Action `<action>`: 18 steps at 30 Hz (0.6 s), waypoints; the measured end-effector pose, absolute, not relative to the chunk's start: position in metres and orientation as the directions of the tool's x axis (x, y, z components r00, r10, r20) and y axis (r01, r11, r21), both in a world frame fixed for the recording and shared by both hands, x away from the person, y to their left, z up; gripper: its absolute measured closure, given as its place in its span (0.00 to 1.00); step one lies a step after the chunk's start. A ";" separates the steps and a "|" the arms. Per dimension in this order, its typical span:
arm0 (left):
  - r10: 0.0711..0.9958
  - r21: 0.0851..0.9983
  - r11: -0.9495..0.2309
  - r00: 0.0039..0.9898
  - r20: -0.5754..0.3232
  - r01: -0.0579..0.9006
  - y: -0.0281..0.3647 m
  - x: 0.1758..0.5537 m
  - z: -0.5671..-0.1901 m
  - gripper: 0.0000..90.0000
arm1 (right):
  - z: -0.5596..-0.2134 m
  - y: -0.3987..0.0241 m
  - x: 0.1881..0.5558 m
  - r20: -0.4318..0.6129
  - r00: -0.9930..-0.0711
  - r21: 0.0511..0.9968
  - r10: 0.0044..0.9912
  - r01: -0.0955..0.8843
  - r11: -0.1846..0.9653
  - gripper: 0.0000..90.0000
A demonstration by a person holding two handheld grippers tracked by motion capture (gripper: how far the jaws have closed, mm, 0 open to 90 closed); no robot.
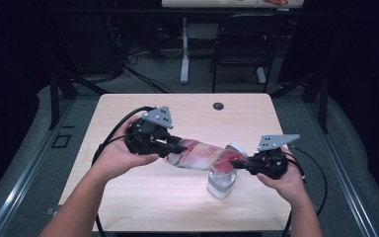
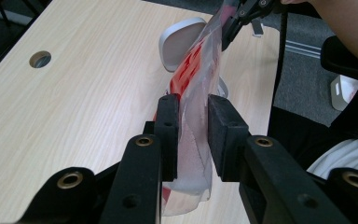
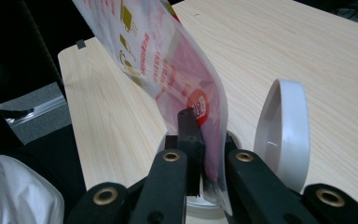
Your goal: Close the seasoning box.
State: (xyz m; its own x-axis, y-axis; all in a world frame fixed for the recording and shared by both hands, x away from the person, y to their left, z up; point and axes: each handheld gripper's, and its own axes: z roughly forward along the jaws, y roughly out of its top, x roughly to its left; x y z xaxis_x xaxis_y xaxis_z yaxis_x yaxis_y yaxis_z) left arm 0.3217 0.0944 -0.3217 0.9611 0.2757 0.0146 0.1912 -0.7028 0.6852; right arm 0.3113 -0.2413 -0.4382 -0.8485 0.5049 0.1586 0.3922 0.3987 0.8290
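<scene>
While both grippers (image 1: 177,146) (image 1: 241,163) clamp it, translucent red-printed bag (image 1: 205,155) hangs stretched above table (image 1: 128,197).

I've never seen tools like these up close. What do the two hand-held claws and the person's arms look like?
Both are black. The left claw and right claw each carry a grey three-cornered plate with small holes on top and trail looping black cables. Their jaws end in blocky black pads, with brass-coloured rivets at the joints. The forearms are bare, no sleeves.

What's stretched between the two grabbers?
A red and clear plastic bag, pinched by the left gripper and right gripper, seen from the high view.
</scene>
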 end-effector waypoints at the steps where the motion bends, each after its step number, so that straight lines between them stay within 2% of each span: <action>1: 0.275 0.685 -0.703 0.961 0.015 0.191 0.094 0.322 -0.322 0.83 | -0.438 -0.241 0.311 0.159 -0.849 0.828 0.504 0.392 0.400 0.98; 18: 0.281 0.687 -0.702 0.959 0.023 0.189 0.098 0.318 -0.318 0.83 | -0.437 -0.237 0.310 0.161 -0.856 0.833 0.491 0.385 0.397 0.98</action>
State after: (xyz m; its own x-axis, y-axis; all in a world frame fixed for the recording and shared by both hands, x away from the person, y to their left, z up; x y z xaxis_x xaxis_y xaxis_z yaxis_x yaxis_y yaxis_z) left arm 0.3181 0.0982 -0.3177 0.9593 0.2814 0.0233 0.1891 -0.7015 0.6871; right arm 0.3096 -0.2375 -0.4365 -0.8559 0.4914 0.1613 0.3848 0.3966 0.8335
